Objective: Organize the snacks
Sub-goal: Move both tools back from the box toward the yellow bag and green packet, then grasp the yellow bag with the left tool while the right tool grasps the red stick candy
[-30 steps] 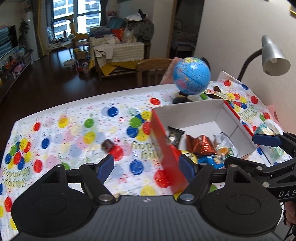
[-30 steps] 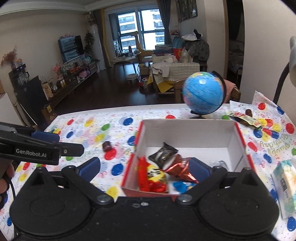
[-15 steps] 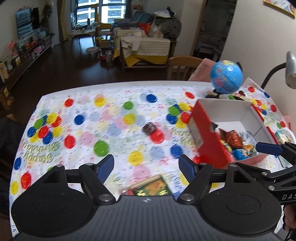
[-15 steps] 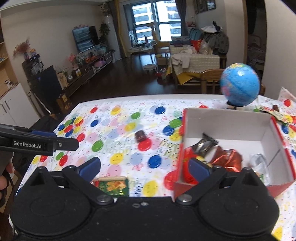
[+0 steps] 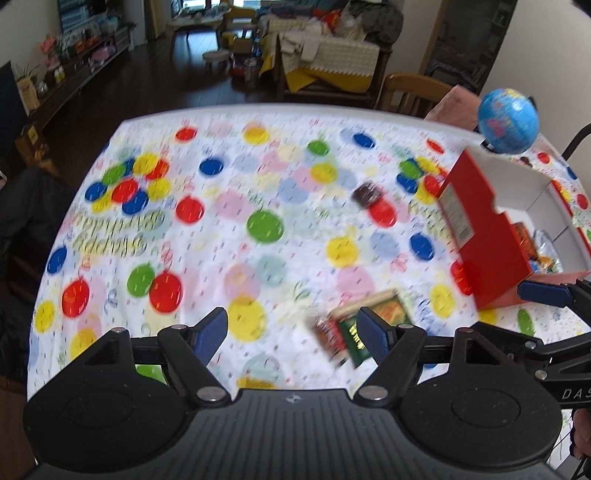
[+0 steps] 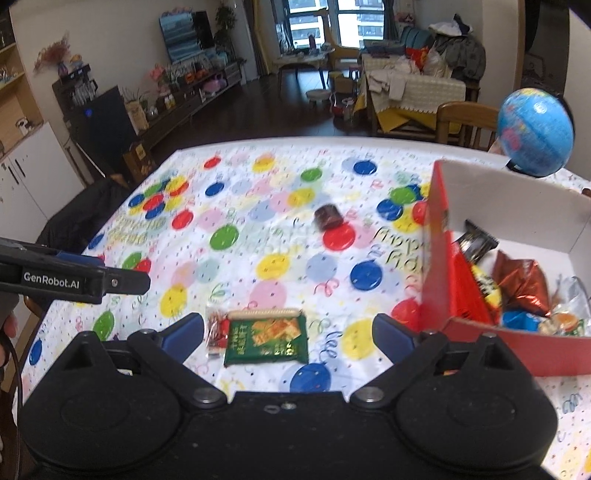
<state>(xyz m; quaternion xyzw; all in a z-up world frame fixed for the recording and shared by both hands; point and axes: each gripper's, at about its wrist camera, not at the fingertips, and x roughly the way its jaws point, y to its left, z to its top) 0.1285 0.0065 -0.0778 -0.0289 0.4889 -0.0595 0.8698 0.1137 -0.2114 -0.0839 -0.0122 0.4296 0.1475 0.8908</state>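
On table with white cloth covered in coloured dots [image 6: 258, 229]: flat green snack packet [image 6: 266, 342] lies low in middle of right view, small clear red-and-white candy wrapper [image 6: 215, 332] touching its left side. Right gripper [image 6: 288, 334] tongs wide apart, nothing held, packet between tips. Left gripper [image 5: 291, 334] tongs apart too, empty; same packet [image 5: 365, 328] blurry by its right tip. Small brown wrapped sweet [image 6: 327, 217] alone mid-table. Red cardboard box with white inside [image 6: 439, 266] at right, holds shiny snacks. Blue globe [image 6: 535, 133] behind box, upper right.

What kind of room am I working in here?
Most likely a home living and dining room: a table under a party tablecloth, a television on a low cabinet, and a sofa piled with laundry beyond.
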